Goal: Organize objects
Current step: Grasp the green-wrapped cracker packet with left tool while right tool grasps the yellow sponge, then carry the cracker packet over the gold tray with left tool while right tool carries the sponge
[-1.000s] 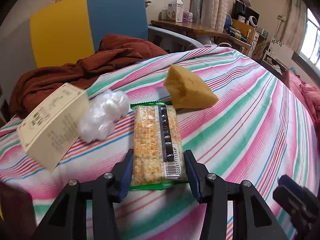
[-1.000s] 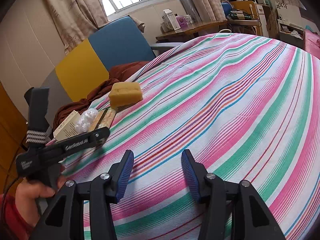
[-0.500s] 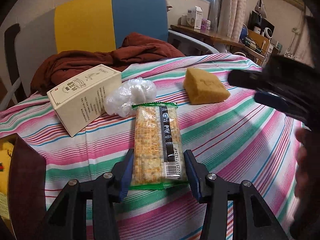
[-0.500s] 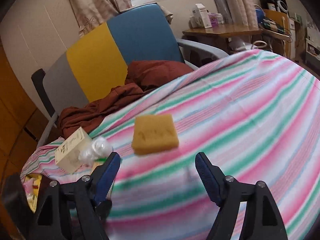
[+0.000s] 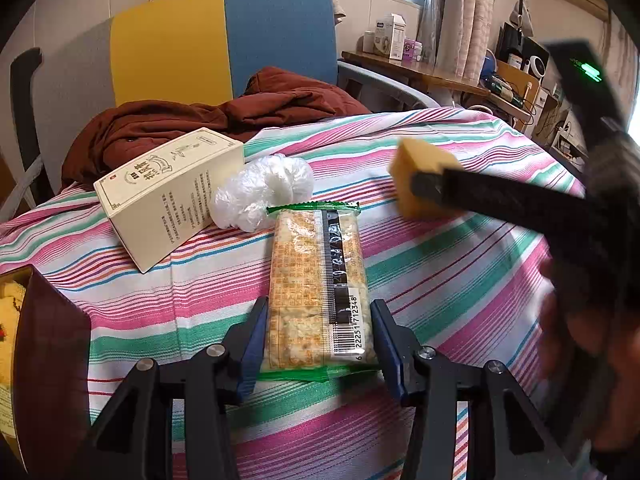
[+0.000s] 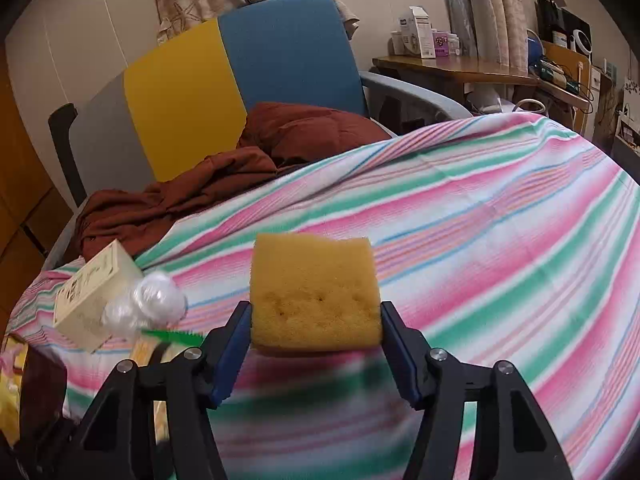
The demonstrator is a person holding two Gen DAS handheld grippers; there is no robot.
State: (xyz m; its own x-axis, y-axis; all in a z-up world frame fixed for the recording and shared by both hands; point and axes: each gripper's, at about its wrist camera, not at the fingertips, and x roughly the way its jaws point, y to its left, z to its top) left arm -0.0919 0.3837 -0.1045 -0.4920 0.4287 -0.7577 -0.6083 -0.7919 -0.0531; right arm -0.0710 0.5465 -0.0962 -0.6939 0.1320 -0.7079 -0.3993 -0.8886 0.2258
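Note:
My left gripper [image 5: 318, 344] is shut on a green-edged cracker packet [image 5: 316, 288] that lies on the striped cloth [image 5: 460, 288]. My right gripper [image 6: 316, 346] has its fingers touching both sides of a yellow sponge [image 6: 314, 296]. The sponge also shows in the left wrist view [image 5: 416, 176] with the right gripper's finger across it. A cream box [image 5: 168, 192] and a crumpled clear plastic bag [image 5: 260, 192] lie to the left of the packet. Both also show in the right wrist view, the box [image 6: 92, 292] and the bag [image 6: 148, 308].
A dark red jacket [image 5: 200, 116] lies on a yellow and blue chair [image 5: 224, 36] behind the cloth. A dark brown container [image 5: 44, 360] with yellow contents stands at the left edge. A wooden desk [image 6: 452, 72] with boxes stands at the back right.
My right gripper has swung from the bare cloth to the sponge and now brackets it. My left gripper has stayed on the cracker packet while the view shifted.

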